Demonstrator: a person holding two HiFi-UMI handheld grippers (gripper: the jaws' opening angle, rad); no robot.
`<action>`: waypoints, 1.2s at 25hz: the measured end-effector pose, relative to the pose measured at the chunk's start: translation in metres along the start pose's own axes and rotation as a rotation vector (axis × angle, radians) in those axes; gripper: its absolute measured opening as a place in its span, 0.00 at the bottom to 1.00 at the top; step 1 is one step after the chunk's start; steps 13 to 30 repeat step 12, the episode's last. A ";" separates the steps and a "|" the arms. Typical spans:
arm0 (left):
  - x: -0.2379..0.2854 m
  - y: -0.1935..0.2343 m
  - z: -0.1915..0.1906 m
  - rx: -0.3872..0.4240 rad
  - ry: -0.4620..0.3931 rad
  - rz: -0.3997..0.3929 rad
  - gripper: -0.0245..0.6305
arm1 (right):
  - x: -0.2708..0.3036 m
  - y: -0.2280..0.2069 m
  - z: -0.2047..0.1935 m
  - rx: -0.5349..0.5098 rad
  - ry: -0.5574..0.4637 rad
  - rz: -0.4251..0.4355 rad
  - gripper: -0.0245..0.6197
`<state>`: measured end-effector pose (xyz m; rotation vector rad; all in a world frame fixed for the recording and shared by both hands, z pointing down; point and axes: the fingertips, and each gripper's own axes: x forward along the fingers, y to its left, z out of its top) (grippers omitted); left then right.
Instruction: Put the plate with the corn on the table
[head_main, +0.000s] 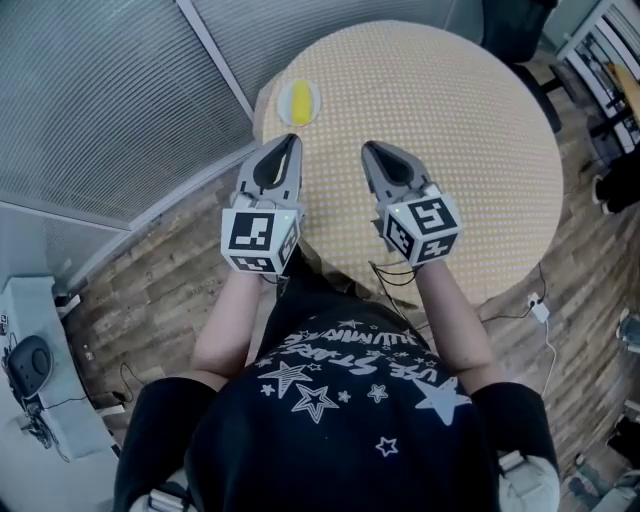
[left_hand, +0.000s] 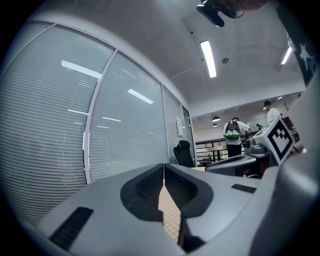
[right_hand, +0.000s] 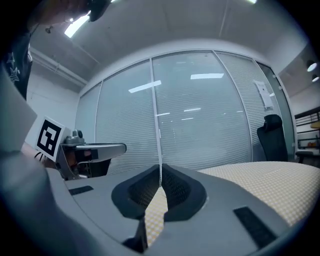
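A small plate (head_main: 298, 101) with a yellow piece of corn (head_main: 299, 99) on it rests on the round, cream-chequered table (head_main: 470, 130), near its far left edge. My left gripper (head_main: 292, 139) hovers just short of the plate, jaws shut and empty. My right gripper (head_main: 368, 148) is over the table to the right of it, also shut with nothing held. In the left gripper view the left gripper (left_hand: 163, 167) has its tips touching; the right gripper (right_hand: 160, 170) looks the same in its own view. The plate is in neither gripper view.
Glass walls with blinds (head_main: 90, 90) run along the left, close to the table. A dark chair (head_main: 510, 25) stands at the table's far side. A cable and plug (head_main: 540, 310) lie on the wooden floor to the right. People (left_hand: 232, 132) stand far off.
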<state>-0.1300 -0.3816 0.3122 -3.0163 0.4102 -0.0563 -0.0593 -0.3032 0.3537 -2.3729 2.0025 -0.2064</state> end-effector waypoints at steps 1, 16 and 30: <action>-0.003 -0.003 0.000 0.001 -0.005 -0.002 0.06 | -0.004 0.002 0.000 -0.013 -0.003 0.003 0.09; -0.019 -0.025 -0.009 0.201 -0.003 0.022 0.06 | -0.015 0.009 -0.019 -0.056 0.020 0.003 0.09; -0.019 -0.025 -0.009 0.201 -0.003 0.022 0.06 | -0.015 0.009 -0.019 -0.056 0.020 0.003 0.09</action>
